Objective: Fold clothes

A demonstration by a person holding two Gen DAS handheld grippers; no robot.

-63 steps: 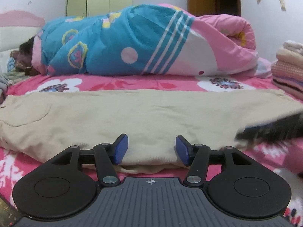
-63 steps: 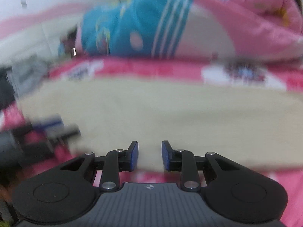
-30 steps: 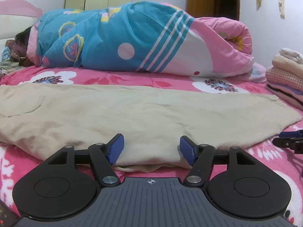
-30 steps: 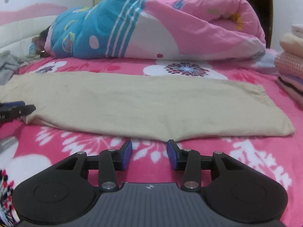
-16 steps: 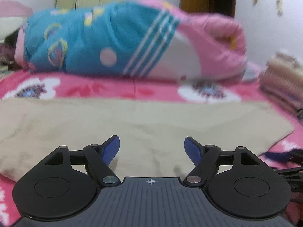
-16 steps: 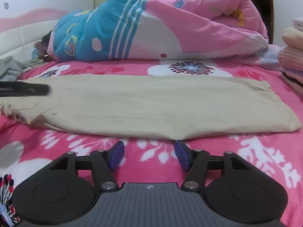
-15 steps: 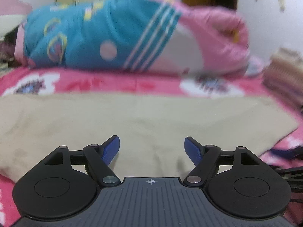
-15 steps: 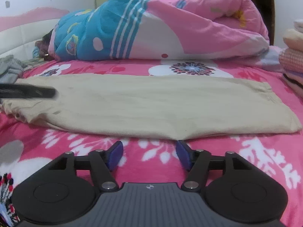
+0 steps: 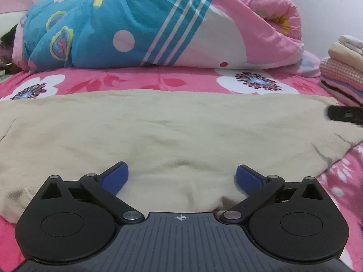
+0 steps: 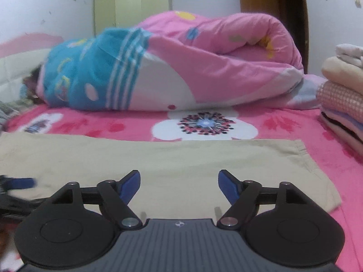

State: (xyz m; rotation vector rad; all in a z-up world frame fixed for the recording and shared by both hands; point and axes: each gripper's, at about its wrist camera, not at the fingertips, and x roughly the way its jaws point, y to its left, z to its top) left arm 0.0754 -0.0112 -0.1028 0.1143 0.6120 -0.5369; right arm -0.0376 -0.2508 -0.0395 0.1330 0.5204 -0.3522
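A beige garment point(image 9: 172, 127) lies flat across the pink floral bedsheet point(image 9: 140, 80), folded into a long band that fills the middle of the left wrist view from edge to edge. In the right wrist view the same garment point(image 10: 172, 165) crosses the centre of the frame, its hemmed end at the right.

The left gripper point(image 9: 181, 176) sits at the lower centre of its frame, over the near edge of the garment. Its jaws are opening and stand wide apart; the blue pads point(image 9: 115, 178) press on nothing. Cloth lies below the gap but is not grasped.

The right gripper point(image 10: 178, 184) is at the lower centre of its own frame, above the garment's near part. Its jaws are also opening, spread, with nothing pinched between them. It shows too as a dark blurred shape at the right edge of the left wrist view point(image 9: 344, 114).

A rolled blue and pink quilt point(image 9: 158, 25) occupies the upper part of both frames, beyond the garment. A stack of folded clothes point(image 10: 342, 95) stands at the right edge. A pale green wardrobe point(image 10: 131, 6) is at upper left of the right wrist view.
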